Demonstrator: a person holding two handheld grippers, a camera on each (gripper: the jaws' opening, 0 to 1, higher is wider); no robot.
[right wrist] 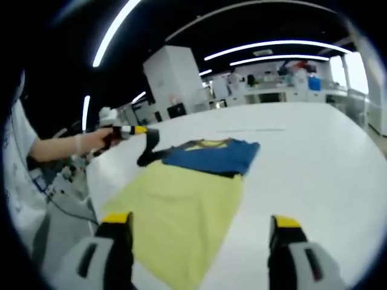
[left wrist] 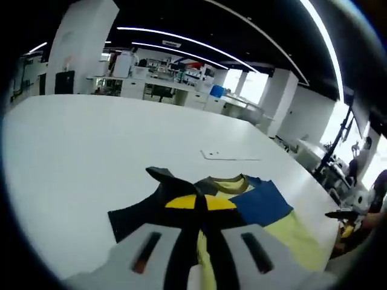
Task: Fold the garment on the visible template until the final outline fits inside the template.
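Observation:
A T-shirt lies flat on the white table [left wrist: 91, 151]; it has a yellow body [right wrist: 181, 211], a blue chest panel [right wrist: 211, 157] and dark sleeves. In the left gripper view the blue panel [left wrist: 261, 202] lies right of my left gripper [left wrist: 201, 202], whose yellow-tipped jaws are shut on the dark sleeve [left wrist: 136, 217]. In the right gripper view a hand holds that left gripper [right wrist: 142, 132], with the sleeve [right wrist: 148, 152] lifted off the table. My right gripper [right wrist: 201, 220] stands open over the yellow hem, jaws wide apart. It appears at the table's edge as a dark shape [left wrist: 341, 216].
A thin pale strip [left wrist: 230, 157] lies on the table beyond the collar, seen as a faint line [right wrist: 251, 129] in the right gripper view. A person's sleeve [right wrist: 18, 157] is at the left table edge. Benches and equipment stand behind.

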